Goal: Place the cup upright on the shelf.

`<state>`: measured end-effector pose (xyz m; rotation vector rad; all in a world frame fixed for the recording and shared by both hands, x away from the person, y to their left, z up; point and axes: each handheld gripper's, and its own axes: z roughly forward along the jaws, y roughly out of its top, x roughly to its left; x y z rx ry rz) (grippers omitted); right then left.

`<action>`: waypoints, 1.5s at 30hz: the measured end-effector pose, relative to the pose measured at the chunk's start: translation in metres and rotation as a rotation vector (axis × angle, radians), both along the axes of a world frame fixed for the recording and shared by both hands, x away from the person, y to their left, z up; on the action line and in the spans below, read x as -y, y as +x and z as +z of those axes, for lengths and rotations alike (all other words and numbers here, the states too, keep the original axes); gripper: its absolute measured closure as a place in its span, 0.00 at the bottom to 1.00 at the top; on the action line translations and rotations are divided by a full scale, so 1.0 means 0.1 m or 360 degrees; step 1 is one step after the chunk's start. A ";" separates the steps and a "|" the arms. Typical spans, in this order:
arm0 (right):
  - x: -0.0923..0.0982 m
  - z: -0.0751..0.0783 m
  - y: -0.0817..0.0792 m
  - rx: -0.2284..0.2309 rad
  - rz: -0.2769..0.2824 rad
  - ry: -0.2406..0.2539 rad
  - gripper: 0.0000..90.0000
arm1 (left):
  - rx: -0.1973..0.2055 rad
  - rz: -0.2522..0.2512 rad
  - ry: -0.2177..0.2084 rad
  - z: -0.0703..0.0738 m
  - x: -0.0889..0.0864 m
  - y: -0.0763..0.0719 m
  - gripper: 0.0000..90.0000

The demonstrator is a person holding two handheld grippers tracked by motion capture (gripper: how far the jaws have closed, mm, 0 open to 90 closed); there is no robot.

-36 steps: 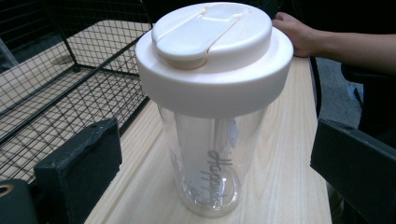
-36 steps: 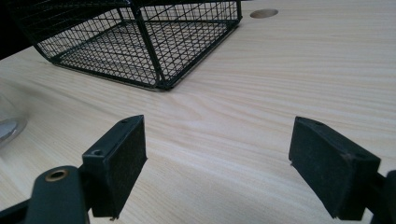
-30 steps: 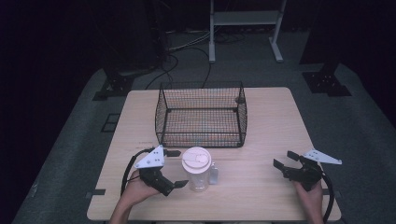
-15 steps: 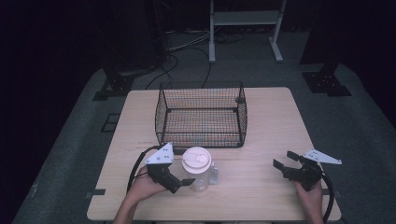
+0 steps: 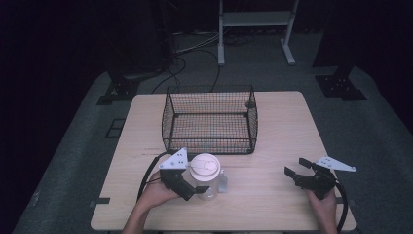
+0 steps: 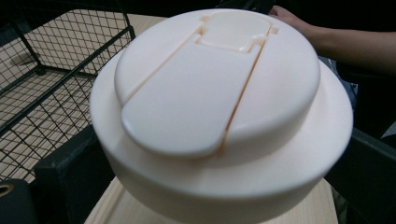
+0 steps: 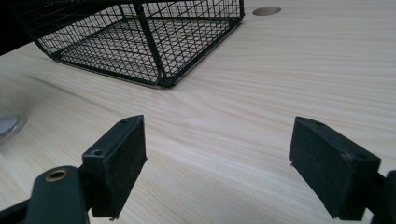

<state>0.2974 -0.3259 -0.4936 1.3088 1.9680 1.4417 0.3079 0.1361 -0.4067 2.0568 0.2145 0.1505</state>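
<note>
- Cream lid (image 5: pixel 204 166) capping a clear cup (image 5: pixel 207 186); cup upright on the wooden table (image 5: pixel 272 195), near its front edge, just in front of the black wire basket (image 5: pixel 210 119).
- Left gripper (image 5: pixel 194 189) brought up against the cup from the left, one jaw on each side of the cup body under the lid rim; jaws around the cup, but whether pressing on it cannot be told.
- Seen up close from the left gripper view: lid (image 6: pixel 219 107) with a sliding tab across its top, a black jaw to the lower left and another to the right, basket mesh (image 6: pixel 51 70) behind at left.
- Right gripper (image 5: pixel 298 172) well apart from the cup, toward the table's right front corner, held low over bare wood, jaws spread wide and empty.
- From the right gripper view: gripper (image 7: pixel 217 163) with both black pads far apart over the wood grain, basket (image 7: pixel 140 37) ahead, a round hole (image 7: pixel 266 10) in the tabletop beyond, and a sliver of the clear cup (image 7: pixel 9 121) at the left edge.
</note>
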 end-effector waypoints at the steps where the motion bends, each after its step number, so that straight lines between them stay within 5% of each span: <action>1: 0.00 0.00 0.00 0.0000 0.0000 0.0000 0.20 | 0.0003 -0.0001 0.0001 0.00 0.01 0.00 0.01; 21: -0.01 0.00 0.00 -0.0006 0.0002 -0.0007 0.20 | -0.0059 -0.0035 0.0002 -0.02 0.11 0.08 0.05; 45: -0.02 0.00 0.01 -0.0009 0.0011 -0.0019 0.20 | -0.0035 -0.0041 0.0015 -0.01 0.14 0.08 0.06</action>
